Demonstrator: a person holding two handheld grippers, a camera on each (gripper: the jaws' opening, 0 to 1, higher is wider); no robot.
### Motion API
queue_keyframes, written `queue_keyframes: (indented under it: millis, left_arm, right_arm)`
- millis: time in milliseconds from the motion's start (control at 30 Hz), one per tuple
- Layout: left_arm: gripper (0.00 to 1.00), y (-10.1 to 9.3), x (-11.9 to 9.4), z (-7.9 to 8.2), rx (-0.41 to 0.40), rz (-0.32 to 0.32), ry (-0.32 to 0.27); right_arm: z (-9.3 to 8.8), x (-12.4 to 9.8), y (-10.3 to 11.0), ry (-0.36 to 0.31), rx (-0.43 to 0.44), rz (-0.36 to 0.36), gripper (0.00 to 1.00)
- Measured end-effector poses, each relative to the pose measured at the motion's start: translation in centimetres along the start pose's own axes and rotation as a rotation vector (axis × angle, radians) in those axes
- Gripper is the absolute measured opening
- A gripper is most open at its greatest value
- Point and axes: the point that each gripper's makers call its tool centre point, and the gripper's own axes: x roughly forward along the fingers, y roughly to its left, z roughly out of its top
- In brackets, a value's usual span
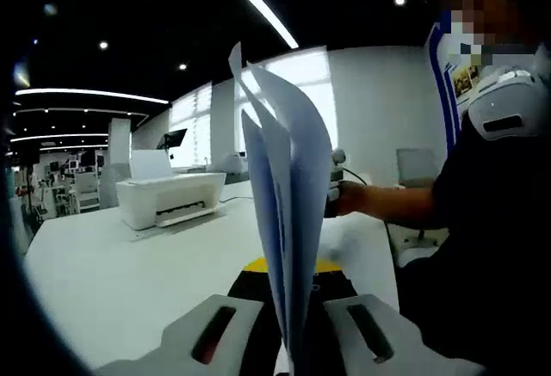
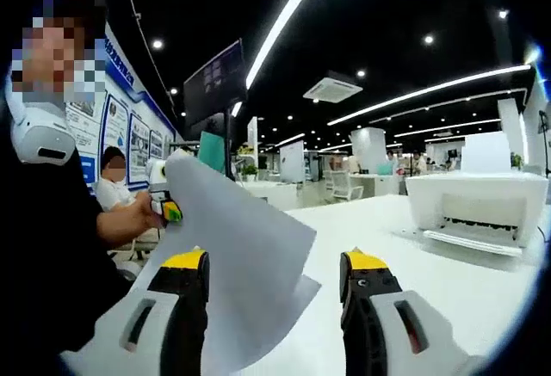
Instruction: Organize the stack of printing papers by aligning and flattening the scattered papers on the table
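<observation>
Left tool (image 1: pixel 288 324) is clamped on the printing papers (image 1: pixel 288 187), holding the sheets upright on edge above the white table (image 1: pixel 112 281). Right tool (image 2: pixel 275 277) has its jaws spread apart with a loose sheet (image 2: pixel 245 255) between them, not gripped. Farther back sits a white printer (image 1: pixel 170 197). Wall posters (image 2: pixel 129 148) are too blurry to read.
</observation>
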Motion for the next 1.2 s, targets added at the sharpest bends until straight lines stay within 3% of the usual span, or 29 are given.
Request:
queue_keyframes:
  millis: [200, 300, 400, 467, 567, 767, 867, 1067, 1200]
  left_arm:
    - [0.06, -0.3, -0.7, 1.4, 0.034, -0.022, -0.078]
    - [0.06, -0.4, -0.7, 1.5, 0.037, -0.031, -0.094]
    - [0.06, -0.8, -0.8, 1.7, 0.038, -0.05, -0.11]
    - [0.06, -1.0, -0.7, 1.7, 0.035, -0.057, -0.114]
    - [0.06, -0.5, -0.6, 1.4, 0.011, -0.034, -0.1]
    - [0.06, 0.0, -0.5, 1.8, -0.006, -0.019, -0.109]
    - [0.06, 0.3, -0.2, 2.6, 0.024, -0.013, -0.113]
    - [0.06, 1.4, 0.6, 5.3, 0.1, -0.001, -0.143]
    - [0.06, 2.2, 1.3, 5.8, 0.112, -0.001, -0.15]
  right_arm:
    - [-2.0, 0.1, 2.6, 0.021, 0.072, 0.074, 0.56]
    - [-2.8, 0.1, 3.6, 0.036, 0.105, 0.114, 0.5]
    - [-3.1, -0.1, 4.3, 0.041, 0.131, 0.14, 0.33]
    - [-3.1, -0.4, 4.9, 0.04, 0.126, 0.162, 0.1]
    - [-1.5, -0.7, 5.9, -0.042, 0.109, 0.19, 0.0]
    - [-1.0, -1.0, 5.6, -0.051, 0.029, 0.145, 0.0]
    - [0.4, -1.2, 5.4, -0.074, -0.064, 0.113, 0.0]
    - [5.1, -1.7, 5.2, -0.128, -0.256, 0.04, 0.0]
    - [5.8, -2.0, 4.7, -0.121, -0.286, 0.018, 0.0]
